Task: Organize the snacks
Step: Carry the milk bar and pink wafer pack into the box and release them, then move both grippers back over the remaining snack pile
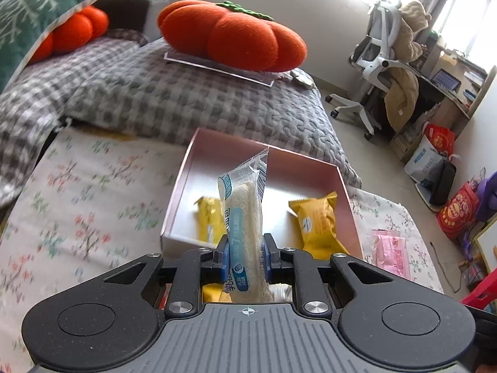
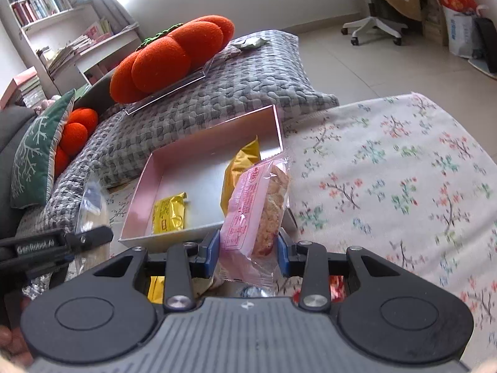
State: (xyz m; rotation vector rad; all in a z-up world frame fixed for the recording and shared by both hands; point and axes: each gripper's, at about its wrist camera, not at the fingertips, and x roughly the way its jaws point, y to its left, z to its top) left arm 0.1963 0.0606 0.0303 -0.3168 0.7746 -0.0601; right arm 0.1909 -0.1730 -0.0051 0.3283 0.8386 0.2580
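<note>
My left gripper [image 1: 247, 256] is shut on a blue-and-clear bread packet [image 1: 243, 214], held upright just before the near edge of an open pink box [image 1: 186, 171]. The box holds two yellow snack packets [image 1: 316, 220] [image 1: 209, 217]. My right gripper [image 2: 248, 250] is shut on a pink snack packet [image 2: 254, 214], held above the near right corner of the pink box [image 2: 149, 171]. The two yellow packets [image 2: 169, 214] [image 2: 242, 168] lie inside it. The left gripper [image 2: 49, 245] with its bread packet [image 2: 91, 208] shows at the left of the right wrist view.
The box sits on a floral cloth [image 1: 77, 217] [image 2: 403, 171]. Behind it is a grey checked blanket [image 1: 186, 99] with orange pumpkin cushions [image 1: 233, 34] [image 2: 167, 56]. A pink packet [image 1: 391, 255] shows right of the box. More snacks lie under the grippers. An office chair [image 1: 379, 62] stands right.
</note>
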